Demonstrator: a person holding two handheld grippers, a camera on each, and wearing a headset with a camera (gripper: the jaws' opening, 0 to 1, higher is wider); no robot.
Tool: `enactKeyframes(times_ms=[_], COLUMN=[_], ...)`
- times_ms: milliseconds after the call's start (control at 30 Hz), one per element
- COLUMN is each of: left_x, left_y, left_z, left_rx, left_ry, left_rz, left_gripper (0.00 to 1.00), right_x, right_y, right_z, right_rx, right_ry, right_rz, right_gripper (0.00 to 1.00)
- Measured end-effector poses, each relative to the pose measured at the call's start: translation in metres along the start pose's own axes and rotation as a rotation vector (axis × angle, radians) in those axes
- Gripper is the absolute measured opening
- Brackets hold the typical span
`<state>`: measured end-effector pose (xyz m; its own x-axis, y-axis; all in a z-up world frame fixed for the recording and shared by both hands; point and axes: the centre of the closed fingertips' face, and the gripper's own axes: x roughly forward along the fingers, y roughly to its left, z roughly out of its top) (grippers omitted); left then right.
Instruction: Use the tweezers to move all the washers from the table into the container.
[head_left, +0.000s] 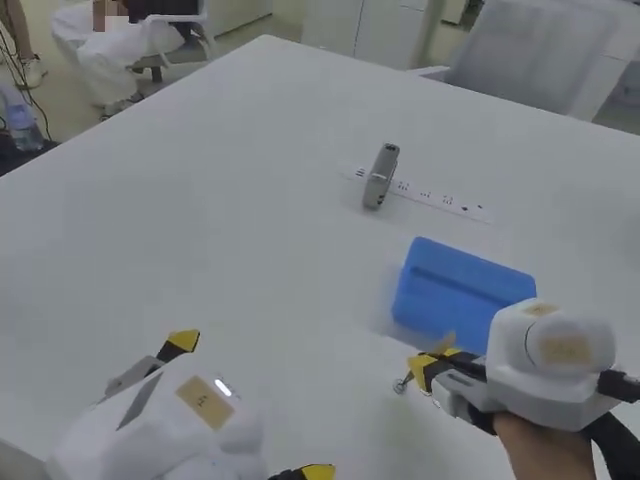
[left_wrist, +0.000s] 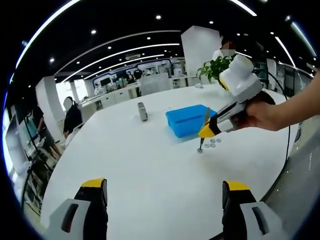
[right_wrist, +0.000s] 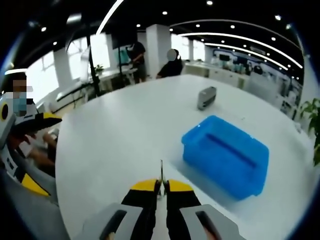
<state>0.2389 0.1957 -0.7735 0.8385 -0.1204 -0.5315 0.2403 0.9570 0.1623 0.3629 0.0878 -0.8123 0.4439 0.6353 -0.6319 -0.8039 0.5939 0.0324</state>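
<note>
The right gripper (right_wrist: 160, 187) is clamped shut on one pair of tweezers (left_wrist: 201, 144). Their long axis runs steeply downward, tips at the counter (left_wrist: 150, 165) just in front of the single blue container (left_wrist: 189, 120). A small cluster of washers (left_wrist: 213, 143) lies just beside the tips, perhaps four or five, too small to count surely. The left gripper (left_wrist: 165, 187) hangs well apart, jaws wide, holding nothing.

The white, rounded plastic left gripper (left_wrist: 164, 186) and matching right gripper (head_left: 425, 368) have grey jaws tipped yellow and black. A tan square label (head_left: 203, 398) marks each housing (a small white light (head_left: 222, 389) glows beside the left one's). A black cable (head_left: 615, 384) leaves the right gripper's rear.
</note>
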Motion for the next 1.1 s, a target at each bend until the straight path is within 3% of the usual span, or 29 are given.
enactKeyframes(times_ms=[300, 467, 600, 700, 933, 1100], left_x=[0.0, 0.0, 0.0, 0.002, 0.003, 0.003], left_y=[0.001, 0.002, 0.002, -0.001, -0.001, -0.002], left_z=[0.001, 0.0, 0.0, -0.005, -0.007, -0.007], left_rx=[-0.002, -0.004, 0.003, 0.002, 0.014, 0.012], left_ry=[-0.006, -0.001, -0.002, 0.029, 0.037, 0.04], left_rz=[0.004, 0.008, 0.012, -0.005, -0.003, -0.009], left_gripper=[0.99, 0.98, 0.98, 0.99, 0.98, 0.99], right_x=[-0.019, -0.021, -0.021, -0.02, -0.005, 0.01], right_y=[-0.018, -0.026, -0.033, -0.043, -0.065, -0.078], right_z=[0.031, 0.035, 0.047, 0.059, 0.082, 0.085], right_rx=[-0.01, -0.017, 0.021, 0.041, 0.038, 0.026], right_ry=[-0.035, -0.04, -0.074, -0.095, -0.118, -0.104], right_rz=[-0.026, -0.029, -0.023, -0.026, -0.044, -0.061], right_gripper=[0.02, 0.02, 0.02, 0.02, 0.02, 0.02])
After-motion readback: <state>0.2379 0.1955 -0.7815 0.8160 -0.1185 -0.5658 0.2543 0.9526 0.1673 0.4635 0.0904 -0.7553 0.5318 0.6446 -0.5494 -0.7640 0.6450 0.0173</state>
